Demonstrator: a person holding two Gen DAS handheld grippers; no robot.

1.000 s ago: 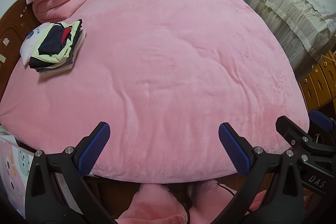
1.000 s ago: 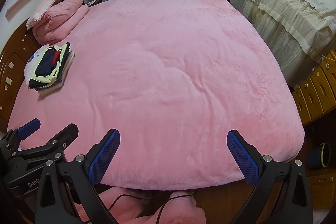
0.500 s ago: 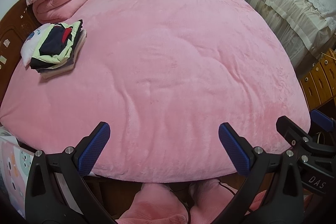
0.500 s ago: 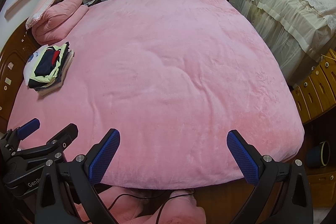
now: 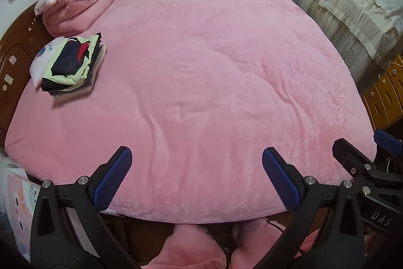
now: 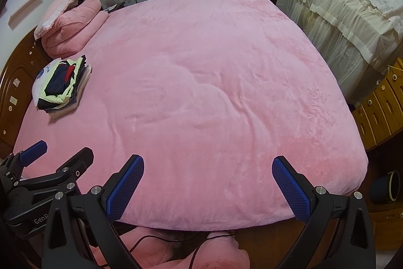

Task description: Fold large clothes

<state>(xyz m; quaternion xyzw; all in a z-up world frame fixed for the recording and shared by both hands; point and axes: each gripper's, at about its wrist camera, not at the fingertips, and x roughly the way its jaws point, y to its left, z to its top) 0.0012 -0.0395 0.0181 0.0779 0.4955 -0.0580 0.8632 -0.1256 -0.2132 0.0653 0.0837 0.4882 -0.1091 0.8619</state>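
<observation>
Both grippers, left (image 5: 194, 178) and right (image 6: 207, 187), hover with jaws wide apart over the bed's (image 5: 214, 67) near edge, holding nothing. The folded clothes (image 5: 69, 67) sit far off at the bed's left edge, nearer the left gripper.

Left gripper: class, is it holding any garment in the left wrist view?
No. The left gripper is open, with only the pink bedspread showing between its blue pads.

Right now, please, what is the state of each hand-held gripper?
Left hand-held gripper: open, holding nothing, above the near edge of the pink bed cover.
Right hand-held gripper: open, holding nothing.
</observation>
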